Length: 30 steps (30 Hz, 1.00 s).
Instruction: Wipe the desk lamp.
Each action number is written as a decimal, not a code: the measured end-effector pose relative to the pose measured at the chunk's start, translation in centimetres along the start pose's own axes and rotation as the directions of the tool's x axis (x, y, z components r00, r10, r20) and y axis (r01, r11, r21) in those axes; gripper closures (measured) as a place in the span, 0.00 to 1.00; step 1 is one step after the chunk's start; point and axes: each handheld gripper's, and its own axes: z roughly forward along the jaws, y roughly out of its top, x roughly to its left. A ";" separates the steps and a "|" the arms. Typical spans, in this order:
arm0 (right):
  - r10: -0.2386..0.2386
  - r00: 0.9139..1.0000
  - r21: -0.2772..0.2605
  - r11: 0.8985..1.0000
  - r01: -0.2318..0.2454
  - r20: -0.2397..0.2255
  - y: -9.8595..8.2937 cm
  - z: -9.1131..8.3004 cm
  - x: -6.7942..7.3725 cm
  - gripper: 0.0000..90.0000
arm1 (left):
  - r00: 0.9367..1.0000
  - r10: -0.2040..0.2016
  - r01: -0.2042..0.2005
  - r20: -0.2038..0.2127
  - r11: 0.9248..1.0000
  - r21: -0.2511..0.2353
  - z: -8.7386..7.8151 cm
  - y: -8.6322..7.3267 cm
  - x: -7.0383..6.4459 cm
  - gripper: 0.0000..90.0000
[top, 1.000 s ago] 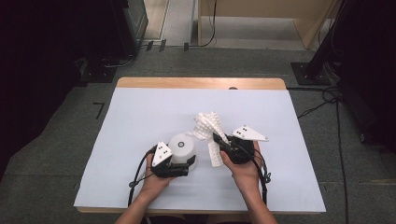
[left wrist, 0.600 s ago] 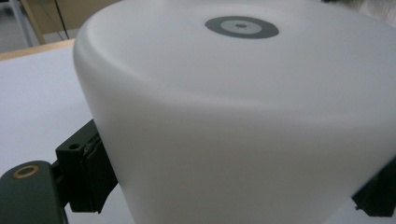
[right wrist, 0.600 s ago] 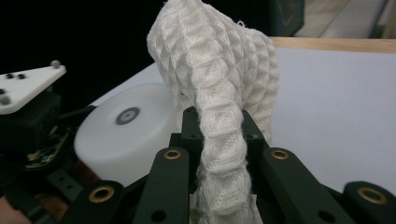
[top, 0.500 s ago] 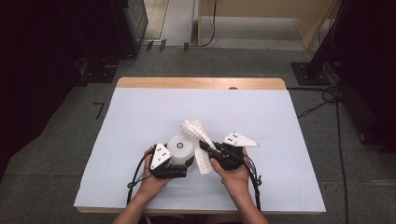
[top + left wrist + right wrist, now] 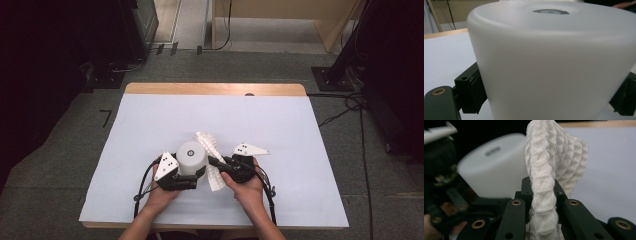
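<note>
two hand-held grippers worked side by side near the front edge of a white-covered table.

the left gripper had its jaws closed around a white upside-down cup, which stood upright on the table just in front of the person's left hand. the right gripper pinched a white waffle-textured cloth between its jaws; the cloth rose above them beside the cup and hung down below them too. in the right gripper view the cloth stood just right of the cup.
</note>
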 end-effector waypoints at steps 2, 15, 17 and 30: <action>-0.001 1.000 -0.046 0.999 0.001 -0.016 0.6 -0.8 0.4 0.88 | 1.000 0.007 -0.007 -0.010 1.000 0.010 0.2 -0.1 -0.1 0.09; 0.031 0.999 0.050 0.998 -0.030 -0.015 -0.8 0.6 -0.7 0.88 | 1.000 -0.014 0.014 -0.023 1.000 -0.005 0.0 0.1 0.4 0.09; 0.031 0.999 0.036 0.999 -0.030 -0.015 -0.6 0.5 -0.7 0.88 | 0.999 -0.003 0.003 -0.036 1.000 0.007 0.2 0.0 0.3 0.09; -0.049 0.993 0.040 0.998 0.045 0.108 -1.3 -0.4 -1.5 0.87 | 0.995 0.057 -0.052 -0.082 0.997 0.055 0.6 -0.9 0.6 0.08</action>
